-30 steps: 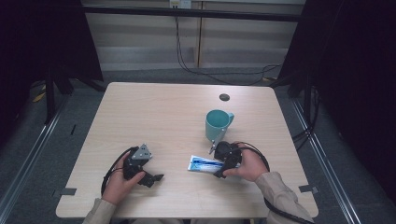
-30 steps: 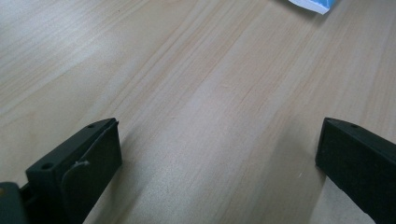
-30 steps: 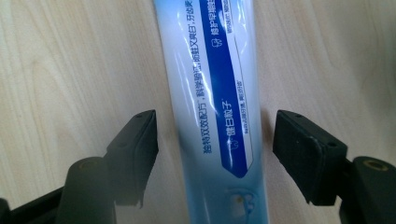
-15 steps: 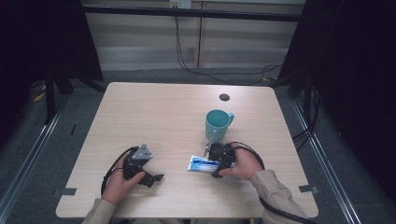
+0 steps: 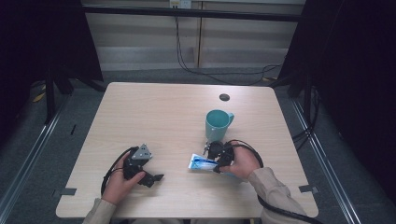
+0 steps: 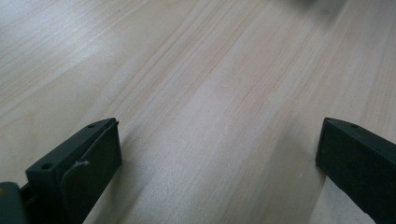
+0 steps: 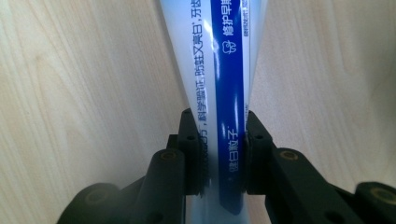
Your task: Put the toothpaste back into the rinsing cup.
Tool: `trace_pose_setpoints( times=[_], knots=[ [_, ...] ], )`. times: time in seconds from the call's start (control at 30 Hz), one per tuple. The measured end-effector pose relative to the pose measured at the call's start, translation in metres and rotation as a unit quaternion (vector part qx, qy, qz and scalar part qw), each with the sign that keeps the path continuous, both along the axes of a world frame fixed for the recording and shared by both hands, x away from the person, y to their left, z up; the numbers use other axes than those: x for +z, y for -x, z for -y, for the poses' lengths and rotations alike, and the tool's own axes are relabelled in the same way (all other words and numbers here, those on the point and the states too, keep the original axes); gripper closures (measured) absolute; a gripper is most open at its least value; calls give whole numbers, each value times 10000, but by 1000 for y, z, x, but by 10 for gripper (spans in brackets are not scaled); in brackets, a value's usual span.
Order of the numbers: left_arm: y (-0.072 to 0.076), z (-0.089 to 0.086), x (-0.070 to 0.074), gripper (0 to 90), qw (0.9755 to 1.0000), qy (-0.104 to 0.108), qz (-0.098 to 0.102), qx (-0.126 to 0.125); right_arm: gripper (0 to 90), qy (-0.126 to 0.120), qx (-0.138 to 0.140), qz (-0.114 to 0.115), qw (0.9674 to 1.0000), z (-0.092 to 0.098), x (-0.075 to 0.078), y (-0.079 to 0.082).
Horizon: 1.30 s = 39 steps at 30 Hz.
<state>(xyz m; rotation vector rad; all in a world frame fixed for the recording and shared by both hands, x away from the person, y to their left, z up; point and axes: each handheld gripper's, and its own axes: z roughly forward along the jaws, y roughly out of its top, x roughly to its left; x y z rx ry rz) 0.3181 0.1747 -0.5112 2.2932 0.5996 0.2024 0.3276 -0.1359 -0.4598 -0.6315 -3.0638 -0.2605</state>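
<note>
Right gripper (image 7: 223,154) had just been closing and clamped the toothpaste tube (image 7: 219,70) across its narrow end, so the flat body could be lifted without slipping. White with a blue band and printed text, the tube lay at lower centre-right of the high view on the table (image 5: 154,116), just below the teal mug (image 5: 217,125). Left gripper (image 5: 150,177) rested with jaws spread, idle.

Glossy plastic tube (image 7: 224,70) on a matt, wood-grain table (image 5: 154,116).
</note>
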Motion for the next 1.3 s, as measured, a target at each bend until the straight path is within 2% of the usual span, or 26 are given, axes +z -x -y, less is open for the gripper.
trace_pose_setpoints(
  times=[0.2, 0.27, 0.37, 0.4, 0.47, 0.5, 0.53, 0.57, 0.6, 0.63, 0.67, 0.77, 0.9, 1.0, 1.03, 1.07, 1.1, 1.17, 1.2, 1.23, 1.27, 1.3],
  knots=[
    [0, 0, 0, 0, 10000, 0, 0, 1, 749, -290, -102, 135, 9994, 13, 1, 4],
    [0, 0, 0, 0, 10000, -2, 1, -2, 749, -565, -240, 209, 9979, 22, 7, 7],
    [0, 0, 0, 0, 10000, -4, 1, -2, 748, -659, -290, 255, 9971, 26, 12, 9],
    [0, 0, 0, 0, 10000, -3, 1, -2, 748, -776, -307, 346, 9959, 30, 16, 10],
    [0, 0, 0, 0, 10000, 0, 1, 1, 748, -951, -354, 373, 9941, 35, 19, 10],
    [0, 0, 0, 0, 10000, 0, 1, 1, 748, -951, -354, 373, 9941, 35, 19, 10],
    [0, 0, 0, 0, 10000, -2, 2, -1, 748, -1150, -429, 429, 9915, 40, 22, 10],
    [0, 0, 0, 0, 10000, -2, 2, -1, 748, -1150, -429, 429, 9915, 40, 22, 10],
    [0, 0, 0, 0, 10000, 3, 1, 6, 748, -1350, -472, 483, 9885, 45, 25, 11],
    [0, 0, 0, 0, 10000, 0, 1, 0, 748, -1350, -472, 483, 9885, 45, 25, 11],
    [0, 0, 0, 0, 10000, 3, 0, 3, 748, -1515, -532, 499, 9858, 49, 27, 11],
    [0, 0, 0, 0, 10000, 3, 0, 3, 748, -1722, -647, 582, 9812, 56, 29, 10],
    [0, 0, 0, 0, 10000, 3, 0, 2, 748, -2070, -739, 649, 9734, 63, 31, 11],
    [0, 0, 0, 0, 10000, 2, 0, 2, 748, -2170, -832, 733, 9699, 66, 33, 12],
    [0, 0, 0, 0, 10000, 2, 0, 2, 748, -2170, -832, 733, 9699, 66, 33, 12],
    [0, 0, 0, 0, 10000, 3, 1, 2, 748, -2297, -884, 756, 9663, 69, 33, 12],
    [0, 0, 0, 0, 10000, -5, 1, 6, 748, -2313, -895, 792, 9655, 70, 33, 12],
    [0, 0, 0, 0, 10000, 4, 0, 3, 748, -2449, -899, 854, 9616, 72, 33, 11],
    [0, 0, 0, 0, 10000, 3, 0, 3, 748, -2449, -899, 854, 9616, 72, 33, 11],
    [0, 0, 0, 0, 10000, 4, 0, 4, 748, -2507, -943, 830, 9599, 72, 33, 12],
    [0, 0, 0, 0, 10000, 3, 0, 3, 748, -2645, -981, 861, 9555, 74, 34, 12],
    [0, 0, 0, 0, 10000, 3, 0, 3, 748, -2645, -981, 861, 9555, 74, 34, 12]
  ],
)
